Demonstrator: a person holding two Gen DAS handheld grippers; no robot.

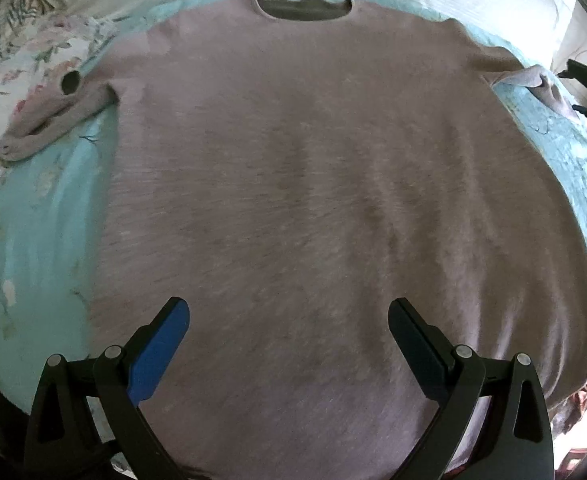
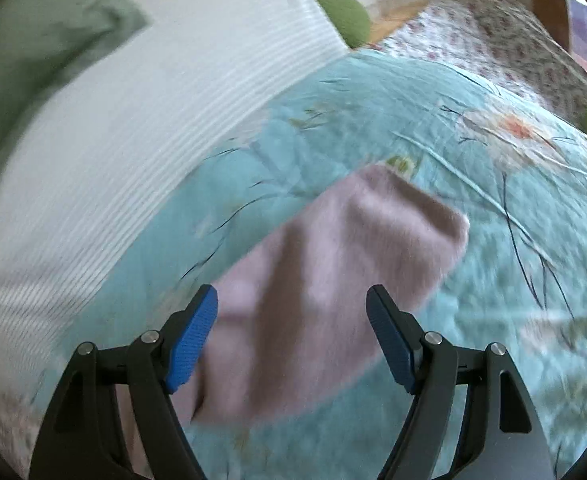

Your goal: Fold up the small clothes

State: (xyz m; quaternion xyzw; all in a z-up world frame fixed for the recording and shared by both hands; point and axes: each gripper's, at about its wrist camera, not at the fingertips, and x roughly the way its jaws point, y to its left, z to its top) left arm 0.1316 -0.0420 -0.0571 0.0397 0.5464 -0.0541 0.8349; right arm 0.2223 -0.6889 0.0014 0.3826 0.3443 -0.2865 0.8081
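A dusty-pink knit sweater lies flat on a turquoise bedspread, neckline at the far end. Its left sleeve is bunched beside the body; its right sleeve trails off to the right. My left gripper is open and empty above the sweater's lower body. In the right wrist view the right sleeve lies on the bedspread, cuff pointing away. My right gripper is open, jaws spread to either side of the sleeve, holding nothing. The right gripper also shows in the left wrist view.
A white striped sheet borders the bedspread at the far side. A floral pillow lies at the left. A green cloth, green round cushions and a floral quilt lie beyond the sleeve.
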